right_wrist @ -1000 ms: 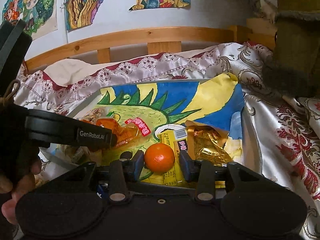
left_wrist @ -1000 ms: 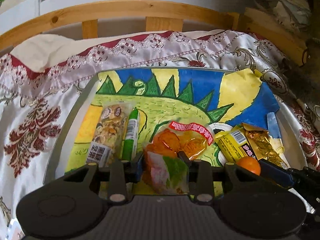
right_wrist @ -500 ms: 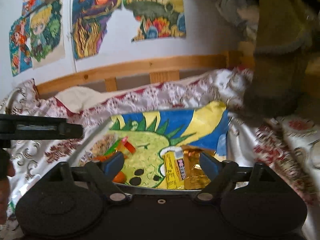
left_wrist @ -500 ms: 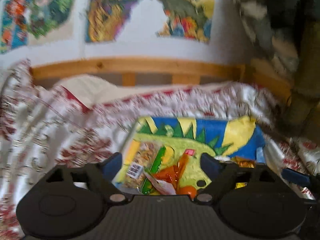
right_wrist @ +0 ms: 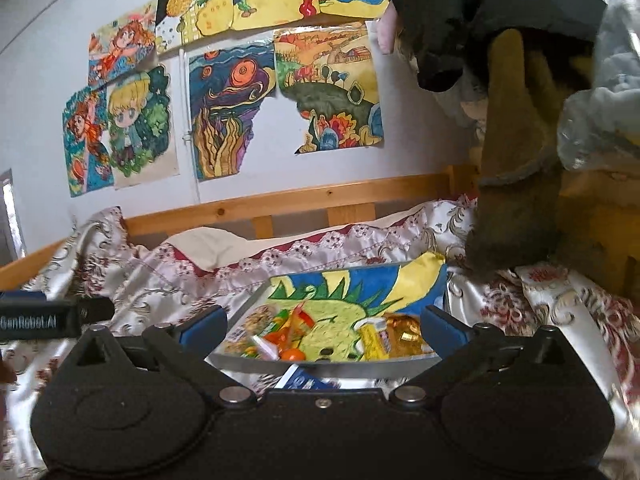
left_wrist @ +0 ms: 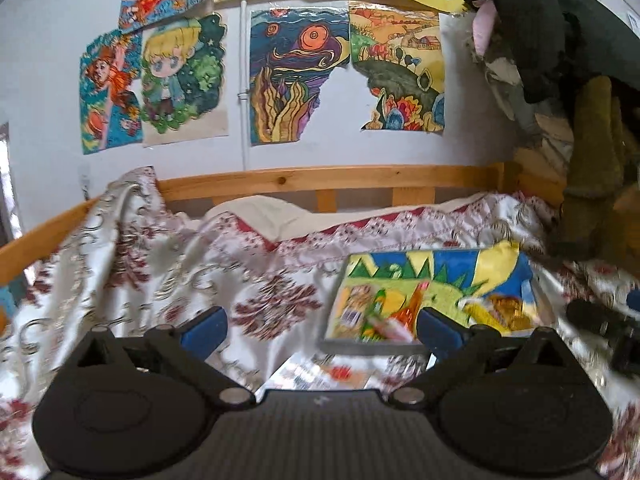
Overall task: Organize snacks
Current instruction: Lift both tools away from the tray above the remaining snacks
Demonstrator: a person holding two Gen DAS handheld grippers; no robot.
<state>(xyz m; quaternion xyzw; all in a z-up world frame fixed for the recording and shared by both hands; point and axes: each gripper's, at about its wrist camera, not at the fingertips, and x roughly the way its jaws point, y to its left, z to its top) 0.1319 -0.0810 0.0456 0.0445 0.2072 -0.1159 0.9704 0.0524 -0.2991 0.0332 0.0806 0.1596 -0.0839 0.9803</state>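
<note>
Now both the left gripper (left_wrist: 320,326) and right gripper (right_wrist: 324,326) are opening, empty, above the grey dinosaur-picture tray (right_wrist: 320,362) of wrapped snacks (right_wrist: 372,338); next, judging the arrangement.

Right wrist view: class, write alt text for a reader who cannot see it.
The right gripper, its jaws opening and empty, hovers before a tray on a floral bedspread. The tray holds an orange and snack packets; drawings cover the wall.

Wooden-framed bed (right_wrist: 304,200), floral satin cover (left_wrist: 160,280) rumpled over it. Grey tray (right_wrist: 320,362) lies on cover; blue packet (right_wrist: 302,378) just beside tray's near edge.
</note>
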